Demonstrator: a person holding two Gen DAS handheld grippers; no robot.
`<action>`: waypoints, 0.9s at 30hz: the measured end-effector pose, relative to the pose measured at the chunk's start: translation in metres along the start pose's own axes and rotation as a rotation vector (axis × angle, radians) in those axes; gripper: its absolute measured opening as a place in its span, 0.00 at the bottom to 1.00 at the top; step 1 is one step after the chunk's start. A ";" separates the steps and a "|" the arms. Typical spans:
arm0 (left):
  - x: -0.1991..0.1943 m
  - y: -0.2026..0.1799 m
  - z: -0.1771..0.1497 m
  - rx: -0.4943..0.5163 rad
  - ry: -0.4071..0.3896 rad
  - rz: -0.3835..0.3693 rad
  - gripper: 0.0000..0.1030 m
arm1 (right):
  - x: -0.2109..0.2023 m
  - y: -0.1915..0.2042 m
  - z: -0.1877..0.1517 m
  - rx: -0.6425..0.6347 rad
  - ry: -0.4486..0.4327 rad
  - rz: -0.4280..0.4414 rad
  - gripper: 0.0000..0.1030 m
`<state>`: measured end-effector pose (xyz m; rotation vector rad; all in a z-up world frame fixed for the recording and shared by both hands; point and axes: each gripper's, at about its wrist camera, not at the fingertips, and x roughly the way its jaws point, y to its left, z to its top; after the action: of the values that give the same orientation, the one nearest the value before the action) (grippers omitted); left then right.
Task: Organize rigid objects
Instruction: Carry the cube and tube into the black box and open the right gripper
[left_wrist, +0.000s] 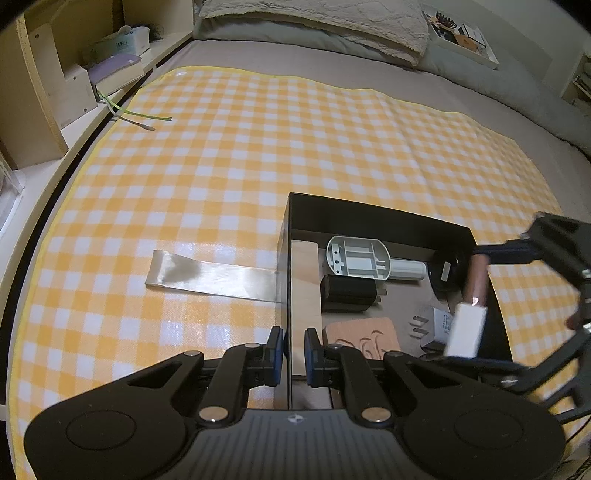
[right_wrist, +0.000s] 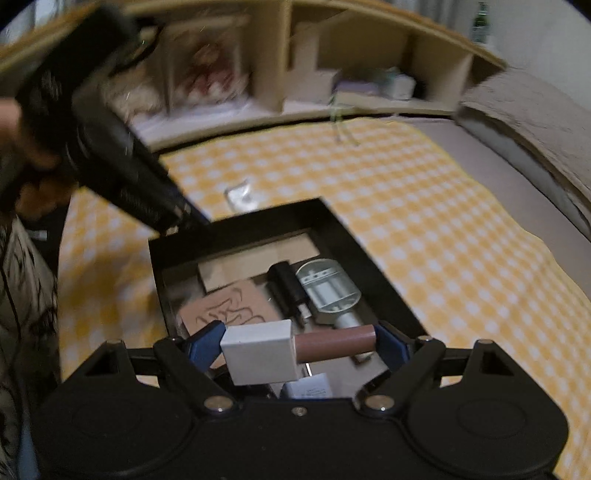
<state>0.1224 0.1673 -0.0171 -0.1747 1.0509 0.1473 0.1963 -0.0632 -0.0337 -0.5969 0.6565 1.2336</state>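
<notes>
Your right gripper (right_wrist: 298, 345) is clenched end to end on a brown cylinder with a white block cap (right_wrist: 295, 347), held just above the near end of the black box (right_wrist: 388, 280). Your left gripper (left_wrist: 294, 350) pinches the box's near left wall, steadying it. Just beyond, already inside, lie a carved wooden tile (right_wrist: 225, 310), a black cylinder (right_wrist: 286, 282) and a grey plastic handle piece (right_wrist: 327, 291). Most items look packed; the held piece remains. Farther left of the box, a clear strip (left_wrist: 210, 275) rests on the checked cloth (left_wrist: 258, 147).
</notes>
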 end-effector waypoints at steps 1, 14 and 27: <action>0.000 0.000 0.000 -0.001 0.001 -0.002 0.12 | 0.004 0.000 0.001 -0.013 0.010 0.002 0.85; 0.000 0.003 0.000 -0.014 0.008 -0.025 0.12 | 0.043 -0.007 0.012 -0.016 0.074 0.032 0.92; 0.001 0.002 0.000 -0.012 0.008 -0.021 0.12 | 0.031 -0.008 0.001 0.016 0.117 0.034 0.92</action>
<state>0.1228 0.1699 -0.0181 -0.1969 1.0555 0.1339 0.2103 -0.0442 -0.0558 -0.6504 0.7767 1.2302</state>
